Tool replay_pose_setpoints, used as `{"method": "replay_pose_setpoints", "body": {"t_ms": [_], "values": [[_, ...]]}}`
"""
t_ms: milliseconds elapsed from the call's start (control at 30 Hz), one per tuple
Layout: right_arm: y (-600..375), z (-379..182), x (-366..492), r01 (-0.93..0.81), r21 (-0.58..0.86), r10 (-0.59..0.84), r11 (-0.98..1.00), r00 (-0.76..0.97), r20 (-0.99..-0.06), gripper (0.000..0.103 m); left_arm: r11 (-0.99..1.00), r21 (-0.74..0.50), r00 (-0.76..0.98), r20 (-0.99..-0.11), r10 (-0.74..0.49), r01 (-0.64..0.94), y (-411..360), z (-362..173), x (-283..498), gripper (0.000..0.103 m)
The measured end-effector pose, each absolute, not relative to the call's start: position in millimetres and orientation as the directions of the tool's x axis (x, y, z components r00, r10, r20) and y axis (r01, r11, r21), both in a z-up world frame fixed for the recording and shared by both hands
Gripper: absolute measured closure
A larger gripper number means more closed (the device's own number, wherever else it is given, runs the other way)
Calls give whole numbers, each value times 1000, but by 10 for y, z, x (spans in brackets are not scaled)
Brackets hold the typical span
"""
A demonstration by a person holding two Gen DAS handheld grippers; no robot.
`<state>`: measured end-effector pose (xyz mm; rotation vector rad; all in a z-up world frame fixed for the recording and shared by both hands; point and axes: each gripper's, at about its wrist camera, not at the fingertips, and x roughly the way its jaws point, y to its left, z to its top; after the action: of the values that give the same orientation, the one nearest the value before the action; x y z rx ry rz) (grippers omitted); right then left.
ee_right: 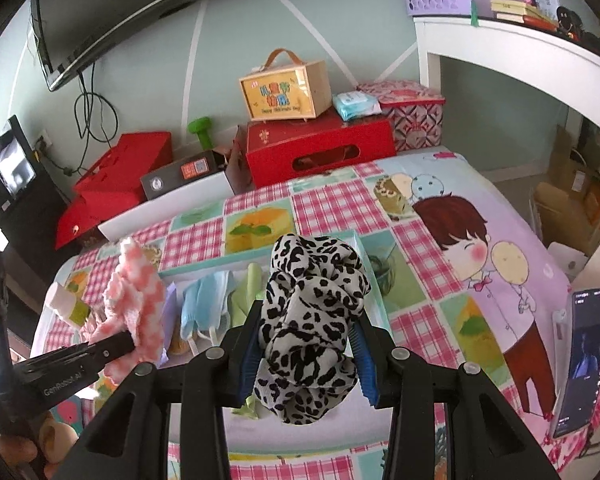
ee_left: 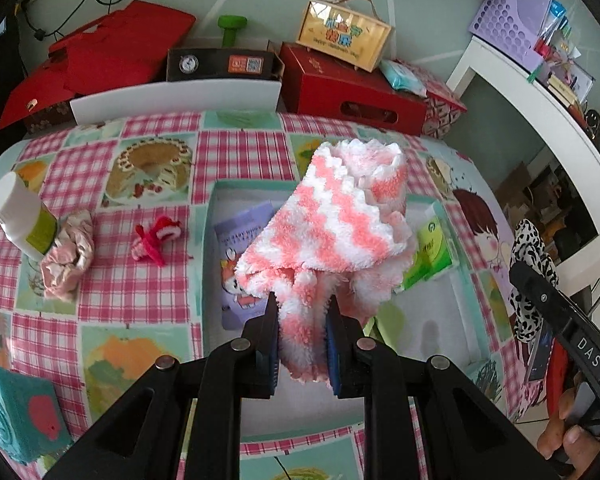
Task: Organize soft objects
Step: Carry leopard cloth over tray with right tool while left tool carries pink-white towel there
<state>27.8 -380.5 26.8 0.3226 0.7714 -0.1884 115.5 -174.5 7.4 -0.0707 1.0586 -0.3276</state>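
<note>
We see the left tool [ee_left: 302,316] clamped on a pink-and-white fluffy cloth [ee_left: 332,220], which hangs just ahead of its tips over the teal-rimmed tray [ee_left: 210,216] on the tabletop [ee_left: 140,296]. The right tool [ee_right: 306,332] grips a leopard-print scrunchie [ee_right: 312,320] (bunched between both pads), held above the tray's near edge. Left of the left tool lie a pink scrunchie [ee_left: 66,258] and a red hair clip [ee_left: 156,238].

The pink-and-white cloth [ee_left: 332,216] above the left gripper's fingers [ee_left: 270,344] hides much of the tray [ee_left: 466,280] behind it. The spotted scarf [ee_right: 312,320] covers the tray's floor beyond the right gripper's fingers [ee_right: 246,344]. The print on the purple packet [ee_left: 240,264] left of the cloth is too small to read.
</note>
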Motion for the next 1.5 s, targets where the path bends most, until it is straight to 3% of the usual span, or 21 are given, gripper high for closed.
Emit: {"method": "replay_pose_setpoints", "body": {"t_ms": [833,1300,1500], "values": [[-3665,-522,479,266,199,31,943,524,-851,59,945,-192,283,-921,-267,265,-1985,-445,1040,83],[-3614,-663,584,261,161,18,952,476,-879,57,951,-169,254,-938,-235,259,-2031,-577,1078,82],[-3599,-619,588,261,153,7,953,487,-873,56,950,-167,262,-935,-238,265,-2016,-533,1065,68]]}}
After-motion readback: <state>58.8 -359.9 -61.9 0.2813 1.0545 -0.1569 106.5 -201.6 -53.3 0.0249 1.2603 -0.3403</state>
